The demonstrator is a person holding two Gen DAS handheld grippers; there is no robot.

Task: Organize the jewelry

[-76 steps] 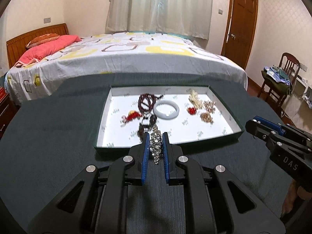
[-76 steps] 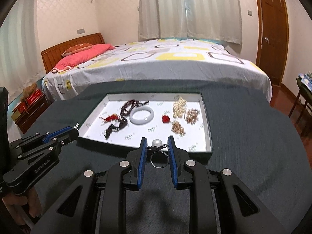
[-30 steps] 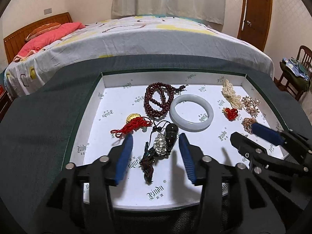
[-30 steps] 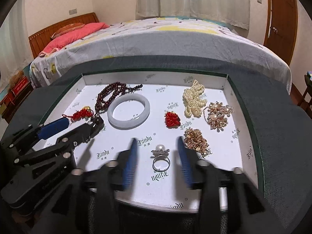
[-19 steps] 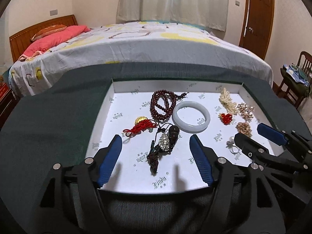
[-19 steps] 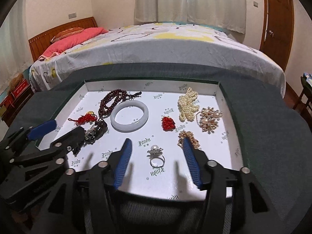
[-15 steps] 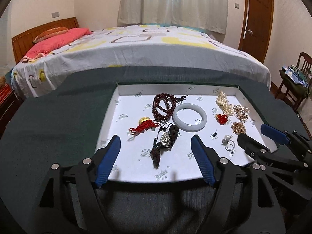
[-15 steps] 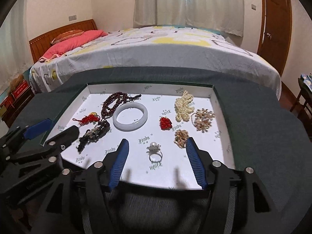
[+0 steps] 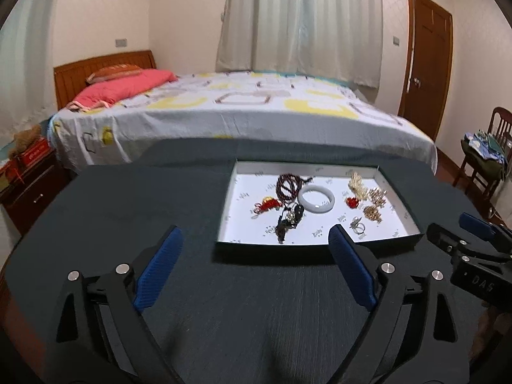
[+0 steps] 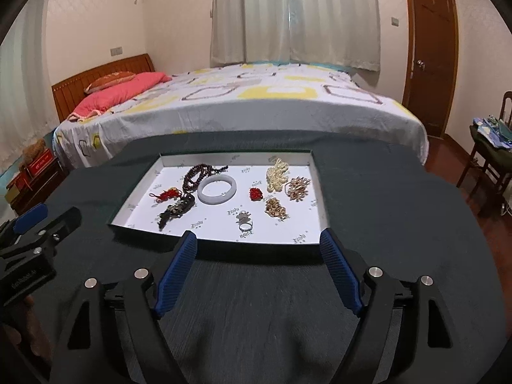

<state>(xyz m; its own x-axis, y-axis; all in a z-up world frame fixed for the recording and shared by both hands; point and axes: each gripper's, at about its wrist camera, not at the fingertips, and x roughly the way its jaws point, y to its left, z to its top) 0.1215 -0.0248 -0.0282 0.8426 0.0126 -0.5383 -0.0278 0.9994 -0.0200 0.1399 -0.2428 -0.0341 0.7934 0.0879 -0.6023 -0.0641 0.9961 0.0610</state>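
Observation:
A white-lined tray sits on the dark table and holds the jewelry. In it lie a white bangle, dark red beads, a red tassel charm, a sparkly piece on a dark cord, a pearl ring, a red charm, pearls and gold brooches. My left gripper is open and empty, short of the tray's near left corner. My right gripper is open and empty, just before the tray's near edge.
A bed with a patterned cover stands behind the table. A low cabinet is at the left, a chair with clothes at the right, a brown door beyond. Dark table cloth surrounds the tray.
Both grippers carried pieces to the tray, opened and let go of the sparkly piece and the pearl ring. Both have since pulled back off the tray and risen, fully open.

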